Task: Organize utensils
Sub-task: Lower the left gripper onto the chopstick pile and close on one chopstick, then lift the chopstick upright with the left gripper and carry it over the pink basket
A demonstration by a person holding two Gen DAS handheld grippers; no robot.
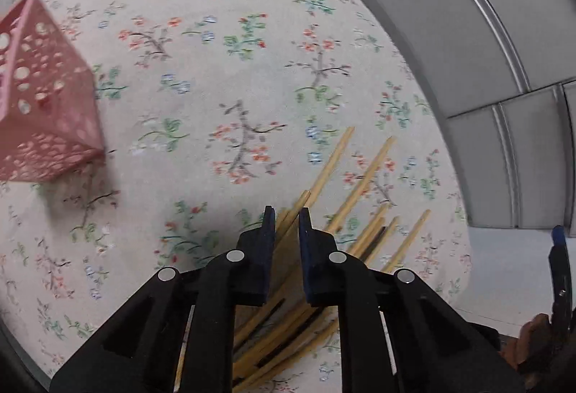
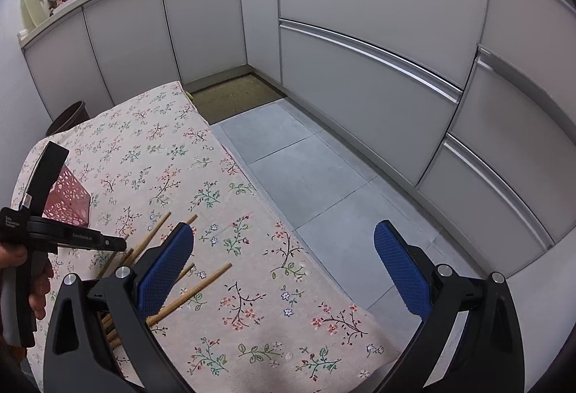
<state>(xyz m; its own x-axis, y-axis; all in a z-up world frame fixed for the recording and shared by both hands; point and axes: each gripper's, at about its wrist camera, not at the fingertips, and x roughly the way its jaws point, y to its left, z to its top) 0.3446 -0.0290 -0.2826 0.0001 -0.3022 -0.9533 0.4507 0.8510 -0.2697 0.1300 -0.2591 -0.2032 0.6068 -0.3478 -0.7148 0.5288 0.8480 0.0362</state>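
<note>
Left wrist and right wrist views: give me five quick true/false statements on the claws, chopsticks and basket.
1. The left claw is nearly shut above the chopsticks. True; whether it grips one cannot be told.
2. The right claw is clamped on a chopstick. False: it is wide open and empty.
3. The pink basket holds several chopsticks. False: none show in it; they lie on the floral cloth.
4. The basket is perforated with round holes. True.
5. The chopsticks are metal. False: they look like pale wood or bamboo.
</note>
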